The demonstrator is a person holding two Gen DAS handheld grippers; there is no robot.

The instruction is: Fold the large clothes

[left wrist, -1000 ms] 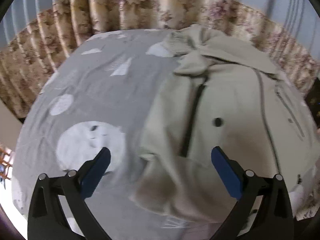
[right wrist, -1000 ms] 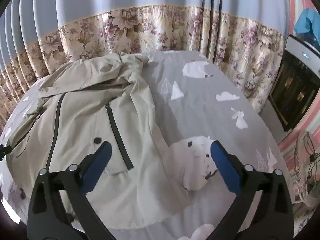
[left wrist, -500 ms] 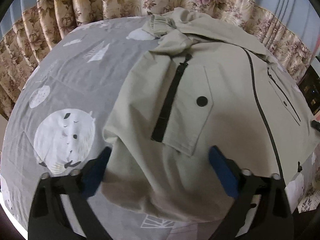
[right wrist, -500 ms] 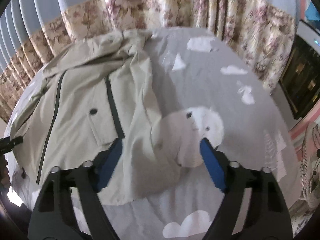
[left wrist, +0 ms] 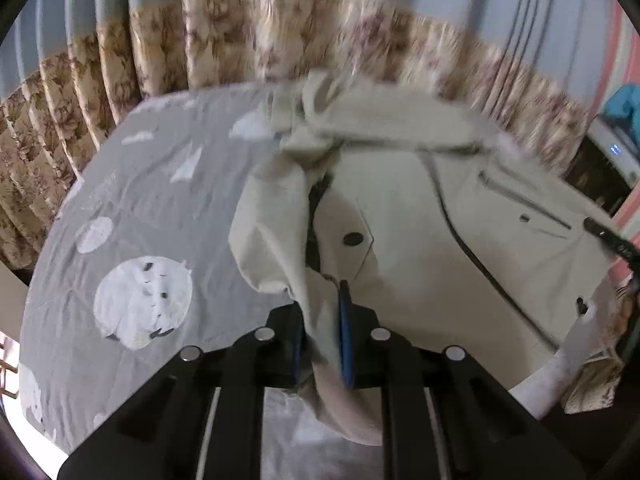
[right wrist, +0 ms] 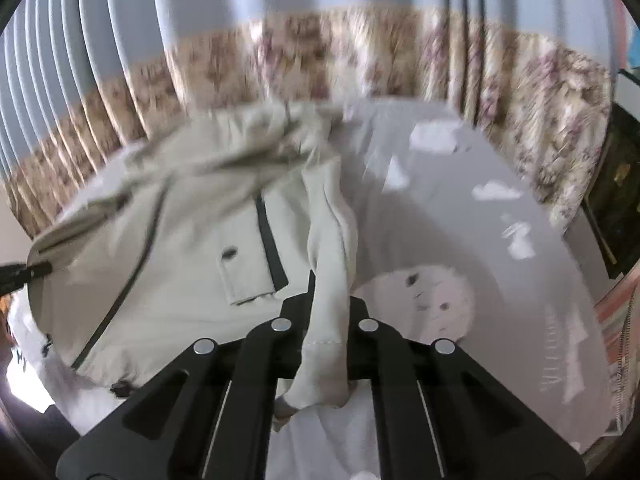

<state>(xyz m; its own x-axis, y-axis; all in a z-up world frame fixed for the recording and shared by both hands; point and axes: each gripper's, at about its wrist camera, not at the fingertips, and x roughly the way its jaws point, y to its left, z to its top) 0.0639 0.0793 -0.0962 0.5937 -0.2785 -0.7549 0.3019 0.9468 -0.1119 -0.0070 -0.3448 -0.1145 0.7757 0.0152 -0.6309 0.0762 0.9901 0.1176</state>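
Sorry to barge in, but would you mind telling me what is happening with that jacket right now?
A person with a gripper in each hand is folding a beige jacket spread on a grey patterned sheet. The left gripper is shut on the jacket's left bottom edge, and the right gripper is shut on its right bottom edge. Both pinched edges are raised off the sheet; the frames are motion-blurred.

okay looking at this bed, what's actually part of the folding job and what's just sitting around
In the job:
beige zip-front jacket
left gripper, clamped on its hem
right gripper, clamped on its hem

Just around:
grey animal-print bedsheet
floral curtain
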